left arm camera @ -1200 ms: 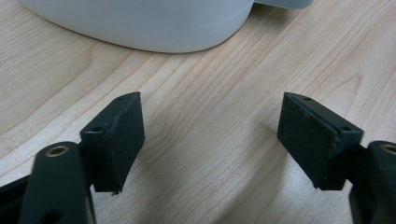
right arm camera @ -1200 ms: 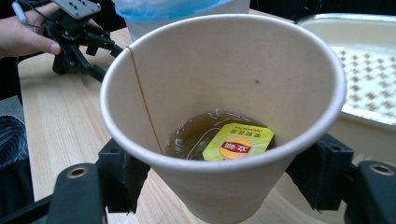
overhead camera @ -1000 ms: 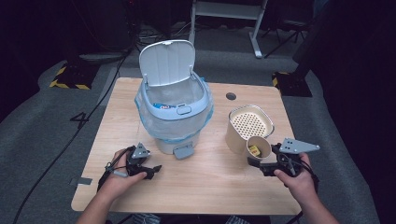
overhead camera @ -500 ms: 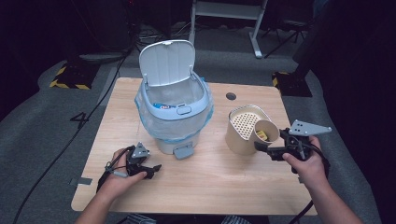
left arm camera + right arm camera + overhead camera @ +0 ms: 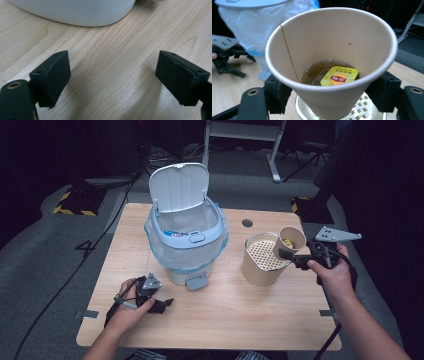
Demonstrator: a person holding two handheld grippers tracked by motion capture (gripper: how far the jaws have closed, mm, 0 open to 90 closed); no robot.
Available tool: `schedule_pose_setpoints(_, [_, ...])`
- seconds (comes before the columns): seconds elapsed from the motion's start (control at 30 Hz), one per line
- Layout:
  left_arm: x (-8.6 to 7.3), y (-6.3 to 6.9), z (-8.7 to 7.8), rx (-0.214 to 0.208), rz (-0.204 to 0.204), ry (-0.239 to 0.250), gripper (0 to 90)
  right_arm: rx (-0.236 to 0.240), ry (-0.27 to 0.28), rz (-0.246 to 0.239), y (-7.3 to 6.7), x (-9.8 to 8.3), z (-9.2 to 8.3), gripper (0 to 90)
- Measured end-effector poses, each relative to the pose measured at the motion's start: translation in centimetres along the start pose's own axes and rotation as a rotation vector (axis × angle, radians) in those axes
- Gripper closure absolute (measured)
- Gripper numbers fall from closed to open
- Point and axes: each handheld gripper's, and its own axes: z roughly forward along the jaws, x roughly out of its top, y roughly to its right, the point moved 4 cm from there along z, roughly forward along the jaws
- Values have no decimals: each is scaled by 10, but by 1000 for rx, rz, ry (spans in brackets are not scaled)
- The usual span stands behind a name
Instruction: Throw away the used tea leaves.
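The cup (image 5: 332, 62), with tea and a tag inside, was pinched by the right gripper (image 5: 296, 259) above the strainer (image 5: 262, 257) at the right, so tilting it too quickly could spill tea on the table (image 5: 240, 310), while the left gripper (image 5: 159, 303), near left, had just been spreading its jaws on nothing.

Desk (image 5: 235, 320): pale wood-grain surface, smooth, low sheen. Paper cup (image 5: 332, 57): matt tan paper with a visible side seam; the liquid inside is glossy, and the tea-bag tag (image 5: 339, 76) is printed yellow paper. Bin (image 5: 186, 242): smooth, slightly glossy plastic (grey-white body, pale blue rim), lined with a thin, crinkled translucent plastic bag (image 5: 262, 27). Strainer container (image 5: 261, 262): tan body with a perforated top. Jaws: matt black pads, finely textured, rubber-like
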Motion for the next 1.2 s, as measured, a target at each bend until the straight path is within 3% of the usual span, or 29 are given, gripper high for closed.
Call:
schedule_pose_setpoints(0.53, [1, -1, 2, 9, -9, -8, 85, -78, -9, -11, 42, 11, 24, 286])
schedule_pose_setpoints(0.87, [1, -1, 2, 10, -10, -9, 80, -110, -33, -48, 53, 9, 38, 290])
schedule_pose_setpoints(1.07, [1, -1, 2, 10, -9, -11, 80, -153, -55, -135, 55, 9, 41, 294])
schedule_pose_setpoints(1.2, [1, -1, 2, 10, -9, -10, 81, -186, -92, -239, 54, 7, 42, 298])
